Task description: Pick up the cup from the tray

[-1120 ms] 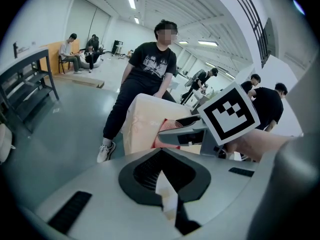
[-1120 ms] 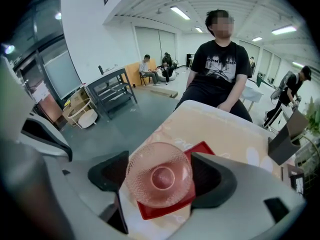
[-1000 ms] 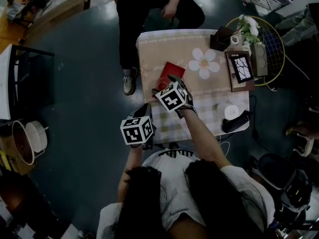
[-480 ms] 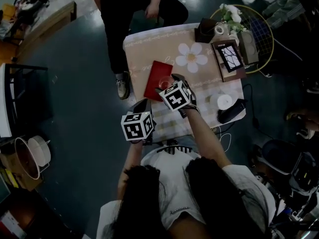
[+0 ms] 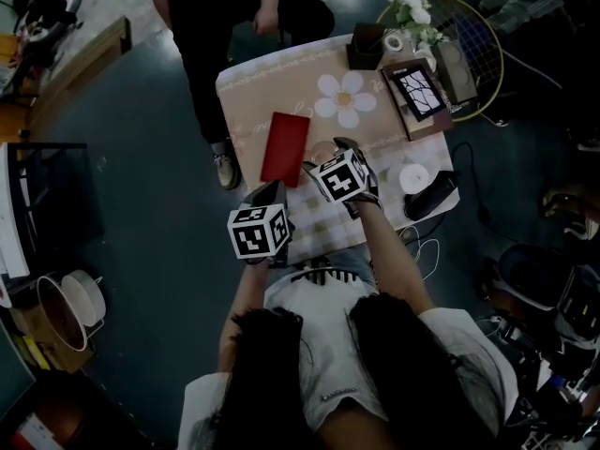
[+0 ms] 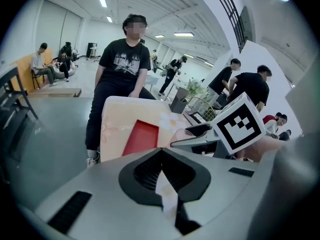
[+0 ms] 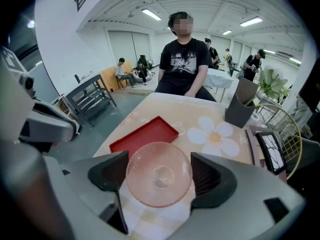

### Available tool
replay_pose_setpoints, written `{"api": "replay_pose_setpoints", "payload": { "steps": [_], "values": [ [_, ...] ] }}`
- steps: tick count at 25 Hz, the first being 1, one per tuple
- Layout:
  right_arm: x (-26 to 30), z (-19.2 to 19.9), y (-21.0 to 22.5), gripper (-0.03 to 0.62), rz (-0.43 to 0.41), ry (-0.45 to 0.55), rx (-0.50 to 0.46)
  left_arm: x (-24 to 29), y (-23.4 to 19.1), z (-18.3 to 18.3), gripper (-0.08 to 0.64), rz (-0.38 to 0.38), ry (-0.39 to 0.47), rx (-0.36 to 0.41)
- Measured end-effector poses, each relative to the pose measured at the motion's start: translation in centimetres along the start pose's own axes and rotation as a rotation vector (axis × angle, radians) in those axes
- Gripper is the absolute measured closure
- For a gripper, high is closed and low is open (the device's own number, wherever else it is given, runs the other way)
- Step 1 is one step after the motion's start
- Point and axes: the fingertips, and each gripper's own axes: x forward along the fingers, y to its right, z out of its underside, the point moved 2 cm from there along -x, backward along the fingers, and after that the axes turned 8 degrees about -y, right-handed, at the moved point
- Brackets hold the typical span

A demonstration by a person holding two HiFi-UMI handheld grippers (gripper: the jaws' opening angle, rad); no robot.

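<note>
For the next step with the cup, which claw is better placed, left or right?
Right. The right claw is shut on the pink cup, which is held clear of the red tray, so it likely only needs to carry it. The left claw is shut, empty and off to the side.

Right gripper (image 5: 326, 154), arm extended, clamps its jaws on the cup (image 7: 159, 174); left gripper (image 5: 266, 195) jaws are closed.

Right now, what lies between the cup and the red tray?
Only bare tablecloth, as the head view shows; the right gripper holds the cup.
</note>
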Motion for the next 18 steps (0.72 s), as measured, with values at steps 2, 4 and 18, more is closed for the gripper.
{"api": "replay_pose_setpoints", "payload": {
  "steps": [2, 4, 18],
  "values": [
    [0.1, 0.5, 0.6, 0.196, 0.019, -0.011, -0.003, 0.2, 0.3, -0.1, 0.556, 0.002, -0.005, 0.010],
    [0.2, 1.0, 1.2, 0.196, 0.028, -0.018, 0.003, 0.4, 0.5, -0.1, 0.557, 0.002, -0.013, 0.020],
    [0.9, 2.6, 2.4, 0.196, 0.034, -0.023, 0.005, 0.7, -0.4, 0.0, 0.557, 0.001, -0.007, -0.048]
  ]
}}
